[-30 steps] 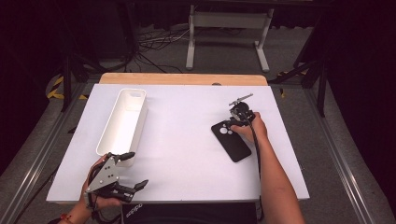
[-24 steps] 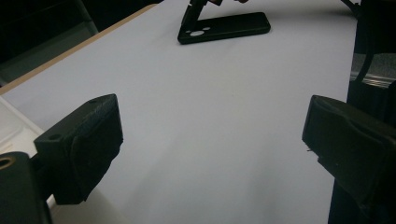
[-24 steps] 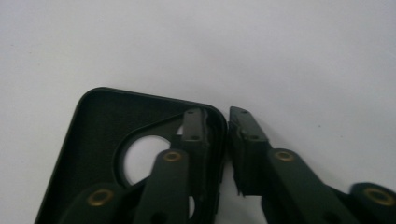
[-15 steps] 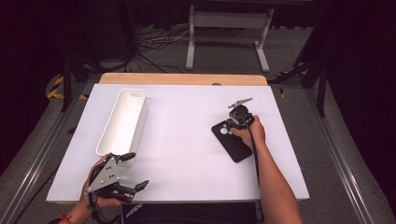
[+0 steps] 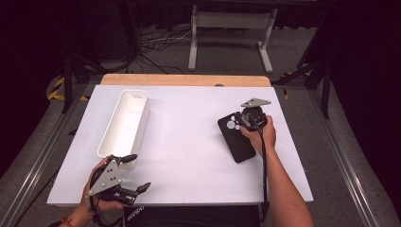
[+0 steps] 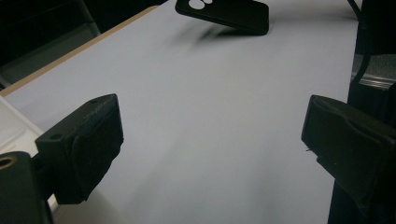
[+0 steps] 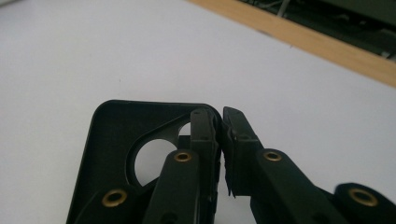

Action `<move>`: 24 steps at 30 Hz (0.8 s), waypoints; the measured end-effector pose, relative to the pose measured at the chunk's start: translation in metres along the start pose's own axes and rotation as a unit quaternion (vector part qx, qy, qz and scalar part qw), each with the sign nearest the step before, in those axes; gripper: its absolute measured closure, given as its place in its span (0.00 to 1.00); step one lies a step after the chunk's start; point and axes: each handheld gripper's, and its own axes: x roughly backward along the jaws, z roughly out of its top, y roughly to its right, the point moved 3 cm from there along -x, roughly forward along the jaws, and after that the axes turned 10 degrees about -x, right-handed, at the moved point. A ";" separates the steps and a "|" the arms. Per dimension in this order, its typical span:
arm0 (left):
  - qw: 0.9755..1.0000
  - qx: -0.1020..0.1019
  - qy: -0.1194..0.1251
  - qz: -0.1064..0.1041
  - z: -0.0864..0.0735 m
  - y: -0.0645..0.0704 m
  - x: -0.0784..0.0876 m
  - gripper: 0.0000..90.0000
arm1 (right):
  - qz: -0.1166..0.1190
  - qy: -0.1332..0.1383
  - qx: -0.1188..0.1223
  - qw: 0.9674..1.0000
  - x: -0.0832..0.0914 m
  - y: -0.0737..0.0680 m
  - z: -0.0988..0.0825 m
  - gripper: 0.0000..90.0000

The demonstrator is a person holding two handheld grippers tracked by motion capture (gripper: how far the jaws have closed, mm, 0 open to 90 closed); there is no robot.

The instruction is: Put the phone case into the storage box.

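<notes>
— Left gripper [image 5: 128,175] sat at the near-left edge, jaws spread wide over bare table [image 5: 189,142].
— And the right gripper [image 5: 239,120]?
— Pinching the far-right corner of a black phone case [image 5: 236,137], one end lifted, round cutouts showing.

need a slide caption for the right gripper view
Right tool shut on the rim of a black phone case, at its camera cutout corner, over a white table.
</notes>
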 end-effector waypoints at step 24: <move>1.000 0.016 0.004 0.016 0.008 -0.002 -0.001 0.09 | 0.023 0.146 0.029 0.989 0.062 -0.039 0.004 0.94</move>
